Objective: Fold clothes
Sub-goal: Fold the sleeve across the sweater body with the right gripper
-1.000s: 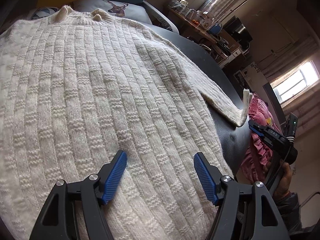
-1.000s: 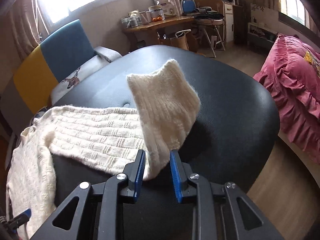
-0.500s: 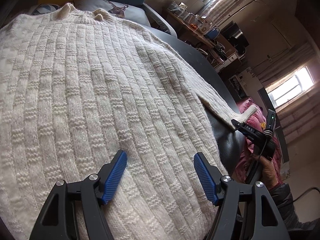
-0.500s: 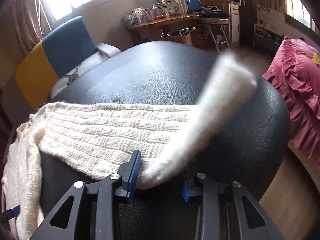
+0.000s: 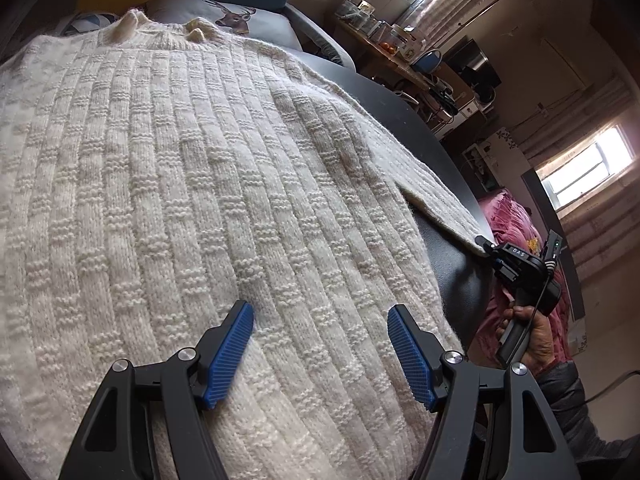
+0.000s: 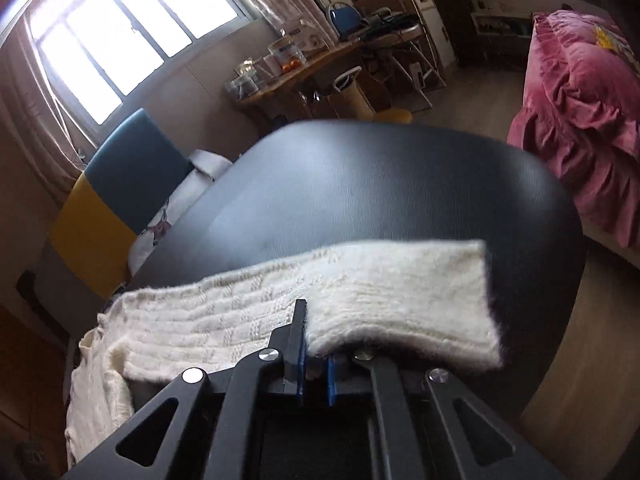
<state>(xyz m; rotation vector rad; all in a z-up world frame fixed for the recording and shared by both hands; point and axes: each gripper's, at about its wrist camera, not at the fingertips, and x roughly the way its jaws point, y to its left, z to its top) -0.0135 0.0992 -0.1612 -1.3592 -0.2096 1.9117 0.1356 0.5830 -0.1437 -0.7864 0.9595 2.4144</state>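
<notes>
The jaws of the right gripper (image 6: pixel 314 364) have just been closing and now pinch the edge of the sweater's sleeve cuff (image 6: pixel 400 300), a thick fold of cream knit caught between the blue pads while the rest of the cuff juts out to one side, unsupported. The jaws of the left gripper (image 5: pixel 320 354) stand wide apart and grip nothing; they hang just above the body of the sweater (image 5: pixel 200 180), near its lower part. The sweater lies spread flat, neck at the far end, over a dark rounded padded surface (image 6: pixel 380 184), with the sleeve drawn out toward the edge. The knit looks soft, bulky and stretchy: it should drape and sag rather than hold a crease, and it is unlikely to slip from ribbed pads, though a thin pinch may pull the stitches. Judging by this, the cuff is a sound hold for carrying the sleeve across the body, and the hem or side seam would suit the free left jaws.
</notes>
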